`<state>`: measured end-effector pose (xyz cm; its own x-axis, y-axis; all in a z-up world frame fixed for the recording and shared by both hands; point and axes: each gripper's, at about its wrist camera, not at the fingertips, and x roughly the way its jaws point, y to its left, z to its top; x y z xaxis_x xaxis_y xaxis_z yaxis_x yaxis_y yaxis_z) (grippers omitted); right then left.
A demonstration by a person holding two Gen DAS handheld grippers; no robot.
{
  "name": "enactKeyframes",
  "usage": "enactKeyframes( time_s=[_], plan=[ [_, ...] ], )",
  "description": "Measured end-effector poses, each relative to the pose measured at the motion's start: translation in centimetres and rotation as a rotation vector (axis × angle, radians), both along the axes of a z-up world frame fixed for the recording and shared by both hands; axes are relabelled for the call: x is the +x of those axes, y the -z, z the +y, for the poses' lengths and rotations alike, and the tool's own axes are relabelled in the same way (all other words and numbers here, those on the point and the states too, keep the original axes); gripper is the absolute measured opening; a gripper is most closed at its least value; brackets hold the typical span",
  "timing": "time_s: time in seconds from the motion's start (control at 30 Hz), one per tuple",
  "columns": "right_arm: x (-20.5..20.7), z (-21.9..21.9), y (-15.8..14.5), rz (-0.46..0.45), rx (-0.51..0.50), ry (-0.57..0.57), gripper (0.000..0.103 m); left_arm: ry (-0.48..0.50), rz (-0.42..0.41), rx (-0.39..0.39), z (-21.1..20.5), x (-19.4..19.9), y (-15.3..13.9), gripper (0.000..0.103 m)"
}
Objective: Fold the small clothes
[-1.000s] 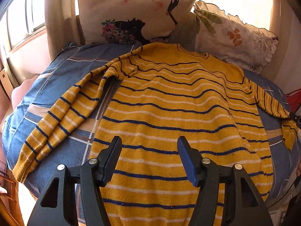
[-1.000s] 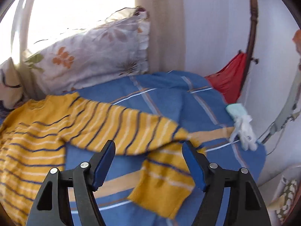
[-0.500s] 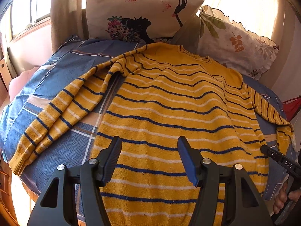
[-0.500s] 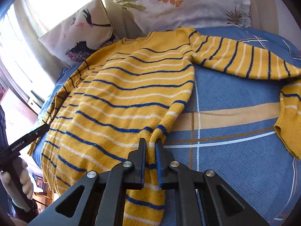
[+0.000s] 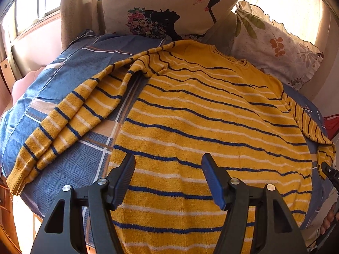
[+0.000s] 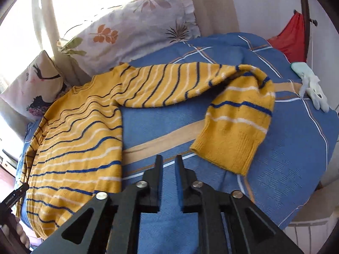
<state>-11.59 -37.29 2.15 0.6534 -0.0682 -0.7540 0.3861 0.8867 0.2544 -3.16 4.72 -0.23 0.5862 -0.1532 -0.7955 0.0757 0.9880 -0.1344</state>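
A yellow sweater (image 5: 207, 114) with blue and white stripes lies flat on the blue plaid bedspread (image 5: 63, 72). Its left sleeve (image 5: 70, 116) lies out to the left. Its right sleeve (image 6: 175, 84) stretches right and doubles back, the cuff (image 6: 231, 141) lying on the bedspread (image 6: 296, 169). My left gripper (image 5: 168, 169) is open and empty above the sweater's lower body. My right gripper (image 6: 169, 163) is nearly shut with a narrow gap and holds nothing, over the bedspread between the sweater's side edge (image 6: 120, 139) and the cuff.
Two pillows stand at the head of the bed, a printed one (image 5: 165, 6) and a leaf-patterned one (image 5: 273, 44). A pale glove (image 6: 311, 84) lies at the bed's right edge. A red cloth (image 6: 290, 40) hangs by the wall. The bed edge is close on the right.
My right gripper let go of the sweater's side edge and swung right, now over bare bedspread near the cuff. My left gripper stayed open and moved slightly closer over the body.
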Motion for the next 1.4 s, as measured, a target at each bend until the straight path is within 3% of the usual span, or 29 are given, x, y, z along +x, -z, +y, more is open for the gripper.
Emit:
enactKeyframes(
  time_s=[0.07,0.17,0.23,0.3,0.47,0.6,0.8,0.97,1.27,1.4],
  plan=[
    [0.6,2.7,-0.8,-0.046,-0.044,-0.049,0.054,0.017,0.001,0.013,-0.8,-0.1,0.1,0.064],
    [1.6,6.6,-2.2,-0.144,-0.111,-0.11,0.079,0.036,-0.001,0.036,-1.8,-0.3,0.3,0.064],
    [2.6,9.0,-2.6,-0.204,-0.15,-0.145,0.084,0.044,-0.001,0.049,-2.2,-0.3,0.4,0.064],
    [4.0,10.7,-2.4,-0.216,-0.155,-0.185,0.084,0.055,-0.004,0.059,-2.5,-0.3,0.4,0.064],
    [8.4,12.6,-0.6,-0.124,-0.017,-0.264,0.084,0.08,-0.018,0.085,-3.6,0.4,0.4,0.064],
    [10.5,13.5,0.8,-0.053,-0.013,-0.28,0.084,0.082,-0.018,0.089,-4.2,1.6,0.6,0.064],
    [11.9,14.6,1.9,-0.028,-0.062,-0.294,0.084,0.067,0.012,0.078,-4.6,3.7,1.5,0.064],
    [12.7,14.2,2.9,0.001,-0.026,-0.292,0.084,0.053,0.023,0.071,-4.7,4.9,2.0,0.065],
    [12.2,12.4,3.4,-0.04,0.062,-0.266,0.085,0.07,-0.024,0.092,-5.6,5.9,3.0,0.089],
    [11.3,10.1,3.6,-0.055,0.106,-0.198,0.085,0.091,-0.016,0.09,-5.8,6.2,3.2,0.097]
  ],
)
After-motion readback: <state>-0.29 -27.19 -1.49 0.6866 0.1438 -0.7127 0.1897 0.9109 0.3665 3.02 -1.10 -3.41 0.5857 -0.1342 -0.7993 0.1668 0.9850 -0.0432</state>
